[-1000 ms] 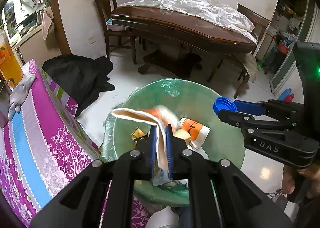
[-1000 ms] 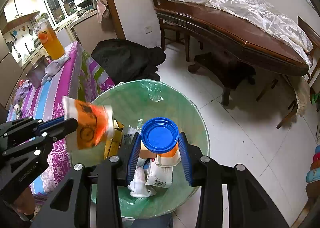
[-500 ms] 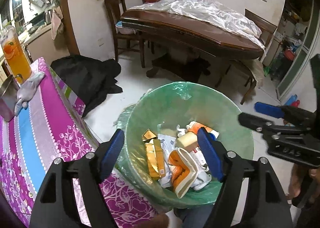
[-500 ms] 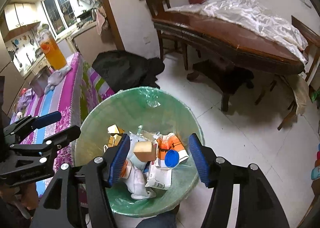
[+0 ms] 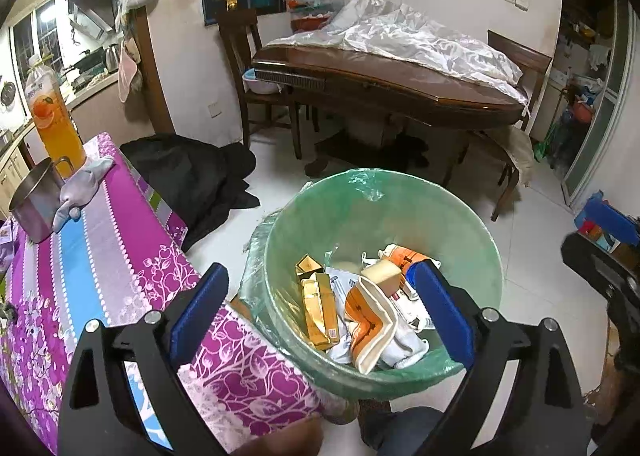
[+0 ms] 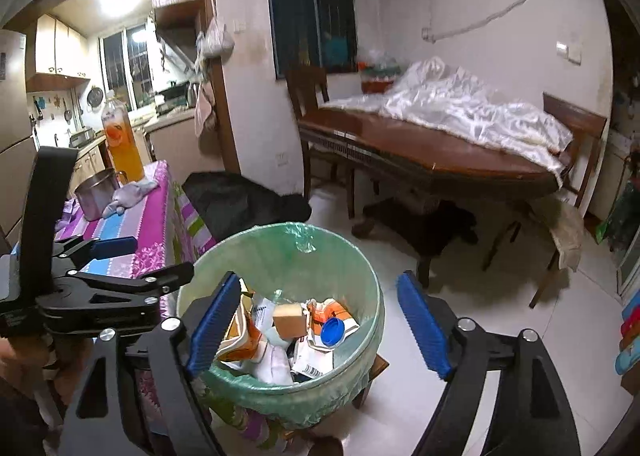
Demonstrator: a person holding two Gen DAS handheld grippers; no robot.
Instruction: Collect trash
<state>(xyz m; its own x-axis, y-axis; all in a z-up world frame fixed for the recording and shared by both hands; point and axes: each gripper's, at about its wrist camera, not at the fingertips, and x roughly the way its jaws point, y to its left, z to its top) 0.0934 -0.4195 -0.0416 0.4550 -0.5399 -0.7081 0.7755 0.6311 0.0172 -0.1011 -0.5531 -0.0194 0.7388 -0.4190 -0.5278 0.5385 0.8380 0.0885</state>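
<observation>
- Over by the covered table point(image 5: 100, 240), whose cloth is a glossy magenta-and-blue stripe printed with white blossoms, stand a tall plastic bottle point(image 5: 50, 111) of orange drink, a dull steel pot point(image 5: 34, 201) and a limp grey cloth point(image 5: 82, 185).
- Beside that table, the left gripper point(image 5: 320, 308) tilts steeply down at the bin, its black jaws opening wide, blue ribbed pads point(image 5: 198, 308) facing each other with nothing between them.
- Just past the table's edge sits the round bin point(image 5: 472, 240), lined with a thin, crinkled, translucent green bag.
- Down in the bin lies the trash: shiny gold cartons point(image 5: 320, 308), a folded orange-and-white wrapper point(image 5: 368, 320), a tan block point(image 6: 289, 320), a printed white packet point(image 6: 316, 364) and a smooth blue cap point(image 6: 332, 332).
- To the right, the right gripper point(image 6: 320, 330) slopes more gently over the bin, jaws opening, holding nothing; one blue pad overlaps the rim, the other hangs over white floor tiles.
- Farther right stands a polished dark wooden table point(image 6: 440, 159) with rumpled clear plastic sheeting point(image 6: 460, 107) on it.
</observation>
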